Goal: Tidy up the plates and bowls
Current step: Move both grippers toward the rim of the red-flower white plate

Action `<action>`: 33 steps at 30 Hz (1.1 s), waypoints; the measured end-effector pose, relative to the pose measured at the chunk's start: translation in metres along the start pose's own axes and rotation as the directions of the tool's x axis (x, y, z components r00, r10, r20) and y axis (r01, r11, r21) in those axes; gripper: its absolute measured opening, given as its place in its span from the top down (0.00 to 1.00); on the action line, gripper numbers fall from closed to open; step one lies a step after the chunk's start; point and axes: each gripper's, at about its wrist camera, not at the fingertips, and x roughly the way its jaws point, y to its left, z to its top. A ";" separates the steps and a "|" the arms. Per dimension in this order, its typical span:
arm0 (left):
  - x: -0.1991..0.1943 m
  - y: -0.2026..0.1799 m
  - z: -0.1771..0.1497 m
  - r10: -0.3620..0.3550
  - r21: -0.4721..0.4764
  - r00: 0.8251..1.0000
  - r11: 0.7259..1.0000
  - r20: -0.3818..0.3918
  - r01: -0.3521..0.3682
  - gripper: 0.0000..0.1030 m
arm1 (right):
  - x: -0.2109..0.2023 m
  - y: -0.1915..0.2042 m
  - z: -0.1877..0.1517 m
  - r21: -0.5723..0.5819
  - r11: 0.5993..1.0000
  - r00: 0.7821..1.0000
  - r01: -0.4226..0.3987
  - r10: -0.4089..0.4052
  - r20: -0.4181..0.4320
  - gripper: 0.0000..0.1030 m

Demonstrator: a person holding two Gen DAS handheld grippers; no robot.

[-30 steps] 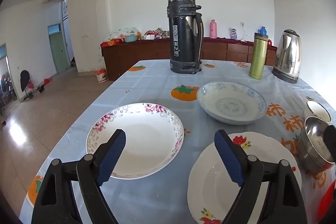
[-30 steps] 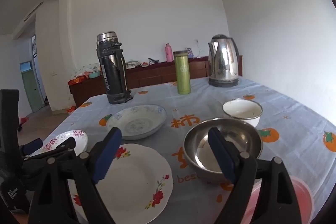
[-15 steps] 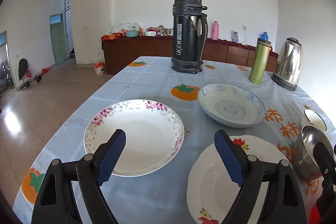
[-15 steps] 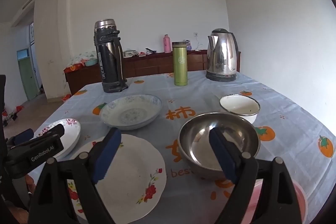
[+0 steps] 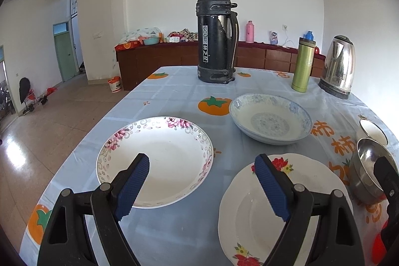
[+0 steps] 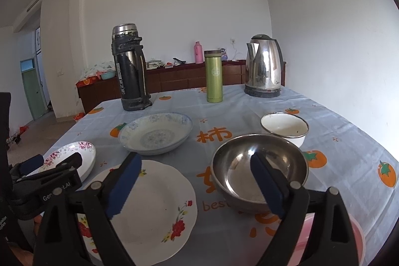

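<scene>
Our left hand-held gripper [image 5: 202, 187] hangs wide open with nothing between its blue pads, just above the bench [image 5: 174, 96], its left pad over the pink-flowered plate [image 5: 172, 153] and its right pad over the red-flowered plate [image 5: 311, 181]. Our right hand-held gripper [image 6: 195, 185] gapes empty too, one pad over that red-flowered plate, the other over the steel bowl [image 6: 239, 161]. Beyond sit the blue-patterned dish [image 6: 155, 132] and white enamel bowl [image 6: 284, 127], apart from each other.

The right gripper [image 6: 195, 182] is held open above the table [image 6: 336, 131]. A steel bowl [image 6: 259, 166] and a flowered plate [image 6: 159, 211] are seen beneath it.
</scene>
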 end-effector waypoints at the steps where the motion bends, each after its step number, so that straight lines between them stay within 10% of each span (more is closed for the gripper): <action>1: 0.000 0.000 0.000 -0.001 0.000 1.000 1.000 0.000 0.001 0.15 | 0.000 0.000 0.000 0.001 1.000 1.000 -0.001 0.001 0.001 0.12; 33: -0.029 -0.008 -0.006 -0.037 0.058 0.993 0.998 0.110 0.031 0.15 | -0.031 -0.001 -0.004 -0.010 0.999 0.994 0.046 -0.044 0.103 0.10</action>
